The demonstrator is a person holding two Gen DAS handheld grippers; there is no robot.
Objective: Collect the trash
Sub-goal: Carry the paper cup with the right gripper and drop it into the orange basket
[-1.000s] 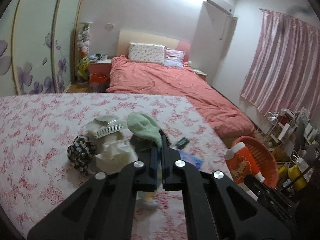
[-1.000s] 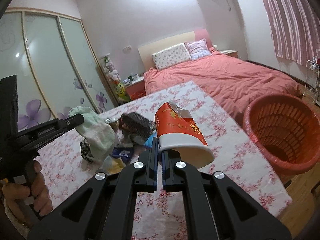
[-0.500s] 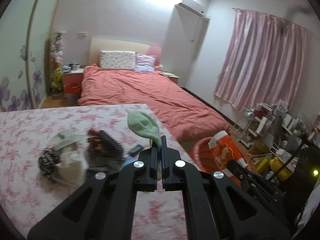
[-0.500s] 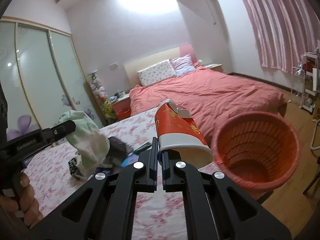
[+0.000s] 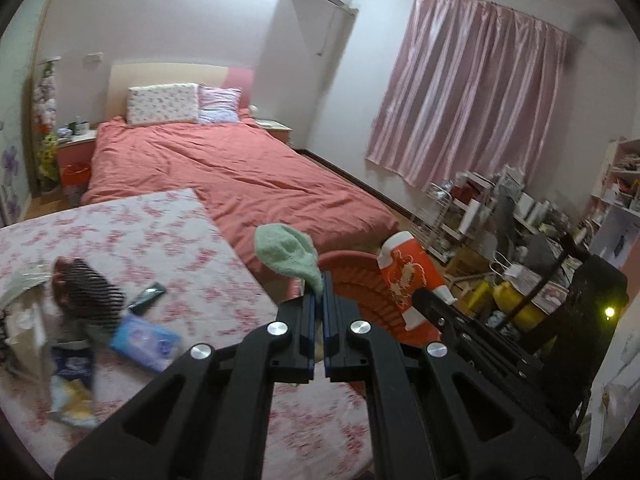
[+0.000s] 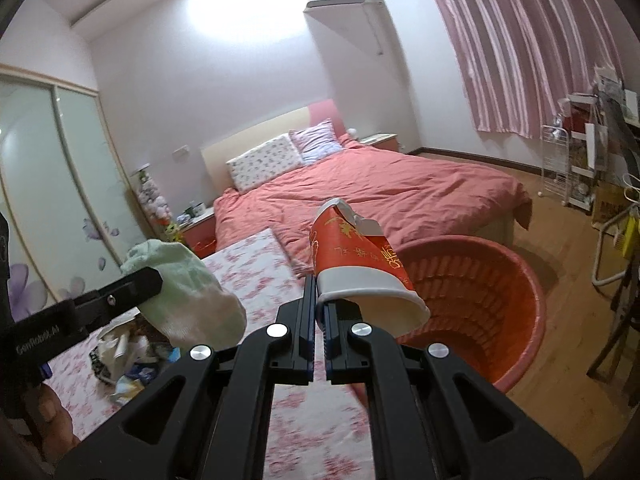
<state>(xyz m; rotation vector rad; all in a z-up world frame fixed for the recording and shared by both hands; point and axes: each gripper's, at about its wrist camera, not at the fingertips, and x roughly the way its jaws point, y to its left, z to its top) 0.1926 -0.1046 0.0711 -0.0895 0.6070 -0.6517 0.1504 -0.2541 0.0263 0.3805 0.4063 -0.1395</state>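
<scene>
My left gripper (image 5: pixel 319 294) is shut on a pale green sock (image 5: pixel 289 252), held in the air near the table's right edge; the sock also shows in the right wrist view (image 6: pixel 188 292). My right gripper (image 6: pixel 319 294) is shut on the rim of a crumpled red and white paper cup (image 6: pixel 356 264), held beside the round red basket (image 6: pixel 504 308) on the floor. In the left wrist view the cup (image 5: pixel 408 276) sits in front of the basket (image 5: pixel 352 276). Several pieces of trash (image 5: pixel 80 312) lie in a heap on the table.
The table has a pink floral cloth (image 5: pixel 168 240). A red-covered bed (image 5: pixel 240 176) lies beyond it. A cluttered rack and shelves (image 5: pixel 500 220) stand on the right under pink curtains. A wardrobe (image 6: pixel 48 184) with glass doors is at the left.
Both grippers have swung right, away from the trash heap and toward the red basket, each still holding its item. The basket now looks larger and closer.
</scene>
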